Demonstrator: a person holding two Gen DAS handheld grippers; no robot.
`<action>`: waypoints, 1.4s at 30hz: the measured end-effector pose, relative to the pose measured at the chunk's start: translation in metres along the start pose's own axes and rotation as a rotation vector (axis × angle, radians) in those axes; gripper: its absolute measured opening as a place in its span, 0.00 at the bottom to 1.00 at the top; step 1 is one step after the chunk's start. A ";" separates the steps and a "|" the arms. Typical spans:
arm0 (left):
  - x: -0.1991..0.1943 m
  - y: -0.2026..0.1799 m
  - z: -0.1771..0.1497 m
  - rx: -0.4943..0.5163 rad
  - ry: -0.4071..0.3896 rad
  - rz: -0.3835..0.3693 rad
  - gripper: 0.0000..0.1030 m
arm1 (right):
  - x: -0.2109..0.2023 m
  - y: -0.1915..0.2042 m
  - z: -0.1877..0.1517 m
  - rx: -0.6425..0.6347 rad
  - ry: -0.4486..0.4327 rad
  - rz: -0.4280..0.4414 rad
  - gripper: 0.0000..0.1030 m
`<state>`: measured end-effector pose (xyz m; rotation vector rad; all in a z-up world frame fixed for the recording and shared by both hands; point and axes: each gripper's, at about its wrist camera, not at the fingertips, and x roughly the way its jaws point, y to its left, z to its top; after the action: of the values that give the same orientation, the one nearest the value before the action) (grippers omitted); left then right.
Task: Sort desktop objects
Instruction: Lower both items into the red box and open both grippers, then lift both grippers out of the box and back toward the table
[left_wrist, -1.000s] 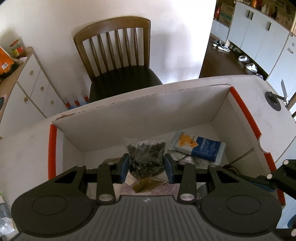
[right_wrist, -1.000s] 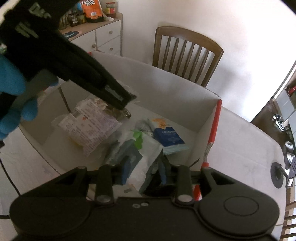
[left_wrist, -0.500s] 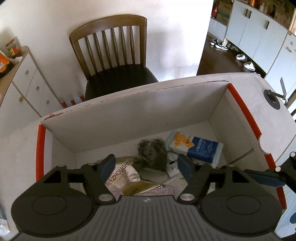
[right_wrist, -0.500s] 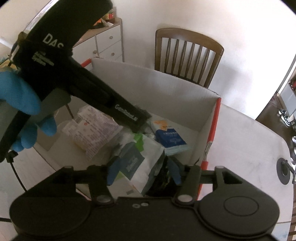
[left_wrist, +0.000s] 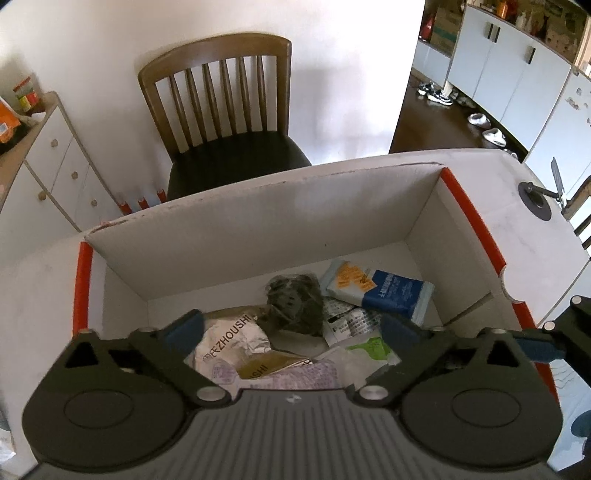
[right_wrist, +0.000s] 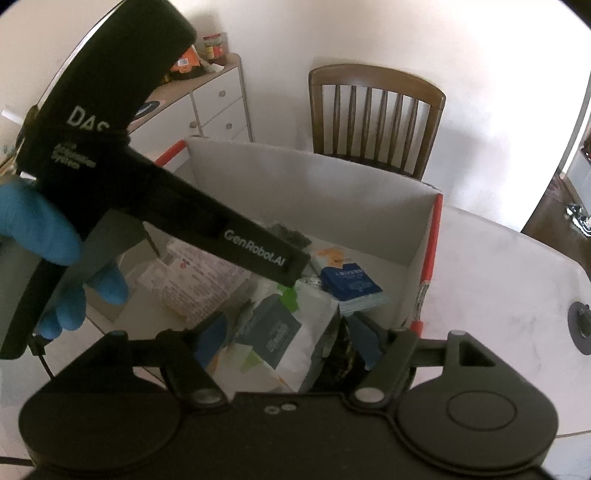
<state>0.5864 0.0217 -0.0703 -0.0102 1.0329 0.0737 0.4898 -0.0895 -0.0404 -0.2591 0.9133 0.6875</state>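
Observation:
A white cardboard box with red edges stands on the white table and holds several packets. A clear bag of dark dried stuff lies in its middle. My left gripper is open and empty above the box, over the bag. A blue and orange packet lies to the bag's right, a silver ZHOUSHI pouch to its left. My right gripper is open above a white, green and blue pouch and a dark round object at the box's near right corner.
A wooden chair stands behind the table. A white drawer cabinet is at the left. A black round fitting sits on the table at the right. The left gripper's body and a blue-gloved hand fill the left of the right wrist view.
My left gripper opened and let go of the dark bag, which dropped into the box. Both grippers opened wider and rose a little.

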 end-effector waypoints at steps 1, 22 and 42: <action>-0.001 0.000 0.001 0.000 -0.002 -0.004 1.00 | -0.001 0.000 0.000 0.002 0.000 0.002 0.73; -0.072 -0.004 -0.013 0.004 -0.074 -0.020 1.00 | -0.049 0.008 -0.002 0.006 -0.052 -0.011 0.78; -0.151 0.003 -0.056 -0.003 -0.157 -0.041 1.00 | -0.103 0.030 -0.020 0.019 -0.092 -0.051 0.79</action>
<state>0.4613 0.0137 0.0311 -0.0278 0.8755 0.0379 0.4144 -0.1214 0.0318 -0.2312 0.8220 0.6389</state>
